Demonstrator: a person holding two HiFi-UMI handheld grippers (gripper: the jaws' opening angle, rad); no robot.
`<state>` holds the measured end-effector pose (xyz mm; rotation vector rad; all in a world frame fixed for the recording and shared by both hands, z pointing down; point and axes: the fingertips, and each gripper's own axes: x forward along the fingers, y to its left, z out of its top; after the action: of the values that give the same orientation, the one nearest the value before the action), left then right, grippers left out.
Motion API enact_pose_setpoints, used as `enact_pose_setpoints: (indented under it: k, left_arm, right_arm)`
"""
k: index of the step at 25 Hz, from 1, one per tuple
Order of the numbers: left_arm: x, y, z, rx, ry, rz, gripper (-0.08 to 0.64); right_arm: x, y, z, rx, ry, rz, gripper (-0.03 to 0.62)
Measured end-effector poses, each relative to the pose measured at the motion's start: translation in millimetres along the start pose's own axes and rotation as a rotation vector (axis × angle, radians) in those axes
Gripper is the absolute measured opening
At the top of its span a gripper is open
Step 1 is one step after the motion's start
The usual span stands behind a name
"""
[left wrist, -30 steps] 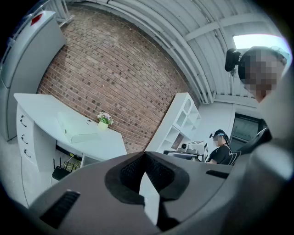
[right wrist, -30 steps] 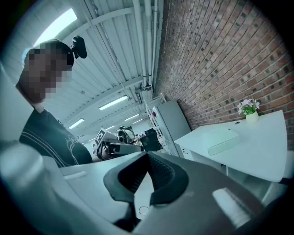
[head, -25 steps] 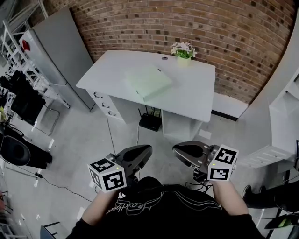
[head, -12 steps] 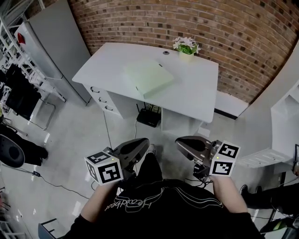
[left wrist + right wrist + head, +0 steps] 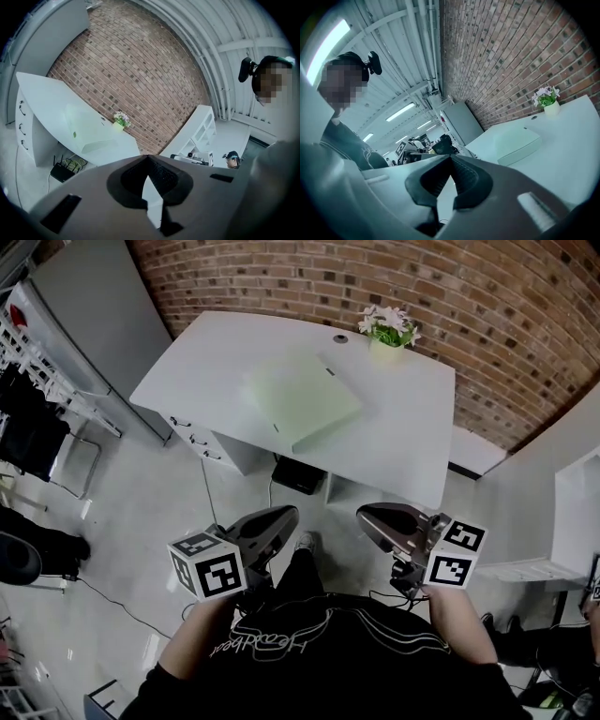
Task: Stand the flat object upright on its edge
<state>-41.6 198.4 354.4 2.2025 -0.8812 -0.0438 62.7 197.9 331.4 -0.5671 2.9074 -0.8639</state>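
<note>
As my feed runs from nearest to farthest, I list what it shows.

1. Left gripper [image 5: 287, 514]: jaws pressed together with nothing between them, held over the floor short of the bench. Its own view shows the tips meeting [image 5: 148, 158].
2. Right gripper [image 5: 450, 158]: likewise closed and empty. In the head view it sits level with the left one [image 5: 364, 513], well apart from the bench. The hands are hidden behind the marker cubes [image 5: 208, 563], and the person's dark top [image 5: 309, 662] fills the lower frame.
3. Floor [image 5: 141, 549]: pale and glossy. A black router [image 5: 298, 474] sits on it under the bench, partly covered by the bench edge.
4. White bench [image 5: 412, 437]: drawers [image 5: 192, 432] on its left side are shut, contents unseen.
5. Flat object [image 5: 302, 397]: pale green, lying flat near the bench's middle, untouched. I cannot tell whether it is a folder or a shallow box.
6. Small pot [image 5: 386, 346]: holds pale flowers, at the bench's far edge by the brick wall [image 5: 487, 306].
</note>
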Motion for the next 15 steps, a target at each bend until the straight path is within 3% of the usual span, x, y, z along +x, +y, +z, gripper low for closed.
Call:
enact_pose_setpoints:
  k: [7,15]
  left_arm:
    - [36,57,51,-0.03,0.042,0.011,0.002]
    - [70,138,97,-0.122,0.069,0.083,0.002]
  right_arm:
    - [52,-55,27,0.001,0.043,0.004,0.006]
    - [98,-137,60,0.082,0.005,-0.091,0.006]
